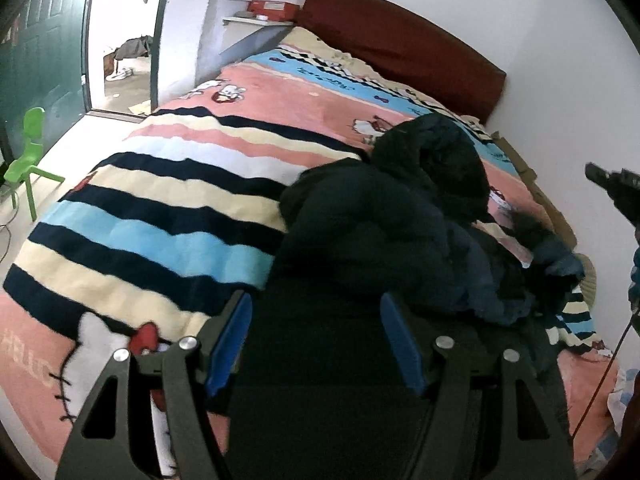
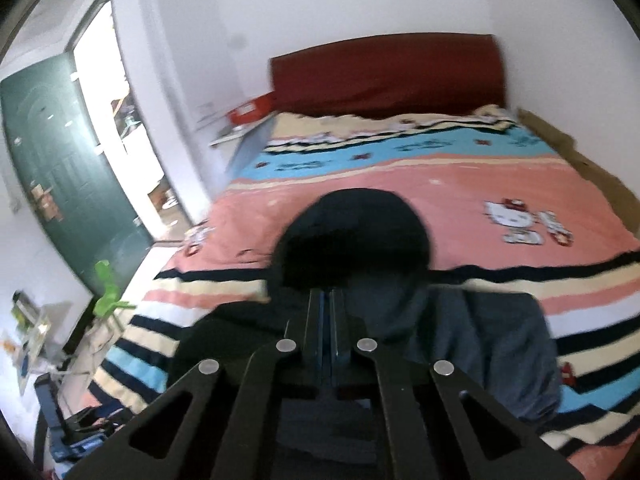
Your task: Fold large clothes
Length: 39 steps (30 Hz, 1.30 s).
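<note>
A large dark navy puffer jacket (image 1: 392,216) lies bunched on the striped pink and blue blanket (image 1: 160,216) of the bed. My left gripper (image 1: 316,308) is open, blue pads apart, with the jacket's near edge between and under the fingers. In the right wrist view the jacket (image 2: 352,240) shows its dark hood and grey lining (image 2: 488,336). My right gripper (image 2: 328,296) has its pads pressed together over the jacket; whether fabric is pinched between them I cannot tell. The right gripper also shows at the right edge of the left wrist view (image 1: 616,192).
The red headboard (image 1: 400,44) stands against the white wall. A green child's chair (image 1: 28,152) stands on the floor left of the bed. A green door (image 2: 68,168) is open at the left. A shelf with a red box (image 1: 272,10) sits beside the headboard.
</note>
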Each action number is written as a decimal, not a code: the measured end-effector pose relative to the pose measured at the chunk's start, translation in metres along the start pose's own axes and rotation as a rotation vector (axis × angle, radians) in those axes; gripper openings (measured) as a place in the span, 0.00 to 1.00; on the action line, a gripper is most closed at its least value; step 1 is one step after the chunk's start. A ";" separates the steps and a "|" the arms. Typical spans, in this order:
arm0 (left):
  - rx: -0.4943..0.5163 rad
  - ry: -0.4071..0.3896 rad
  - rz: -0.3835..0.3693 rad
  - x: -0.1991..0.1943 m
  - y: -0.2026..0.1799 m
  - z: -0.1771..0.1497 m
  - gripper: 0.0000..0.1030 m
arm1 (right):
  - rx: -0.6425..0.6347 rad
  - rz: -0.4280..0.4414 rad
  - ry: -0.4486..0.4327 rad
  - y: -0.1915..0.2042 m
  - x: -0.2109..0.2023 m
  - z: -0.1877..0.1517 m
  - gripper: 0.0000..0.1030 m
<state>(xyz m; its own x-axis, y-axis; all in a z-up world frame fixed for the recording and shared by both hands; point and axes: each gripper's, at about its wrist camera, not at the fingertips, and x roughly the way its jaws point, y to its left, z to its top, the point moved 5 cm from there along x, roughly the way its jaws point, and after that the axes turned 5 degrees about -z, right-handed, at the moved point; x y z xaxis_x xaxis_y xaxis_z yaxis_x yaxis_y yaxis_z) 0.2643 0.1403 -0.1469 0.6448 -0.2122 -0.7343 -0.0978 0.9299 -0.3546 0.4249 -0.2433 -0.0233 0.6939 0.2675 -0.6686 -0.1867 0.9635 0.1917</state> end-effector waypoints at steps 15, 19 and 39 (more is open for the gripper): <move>-0.033 0.026 0.031 0.012 0.037 0.001 0.63 | -0.062 -0.032 0.115 0.041 0.051 -0.046 0.03; -0.001 0.045 0.028 0.027 0.019 0.003 0.63 | -0.038 -0.093 0.127 0.002 0.053 -0.055 0.13; 0.230 0.181 -0.139 0.162 -0.201 0.021 0.63 | 0.054 -0.264 0.116 -0.192 0.070 -0.061 0.50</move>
<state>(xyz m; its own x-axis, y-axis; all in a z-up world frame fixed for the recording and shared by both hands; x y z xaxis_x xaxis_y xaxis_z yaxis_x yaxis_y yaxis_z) 0.4044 -0.0750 -0.1827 0.4926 -0.3729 -0.7863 0.1687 0.9273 -0.3341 0.4673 -0.4094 -0.1510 0.6289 0.0100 -0.7774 0.0287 0.9989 0.0361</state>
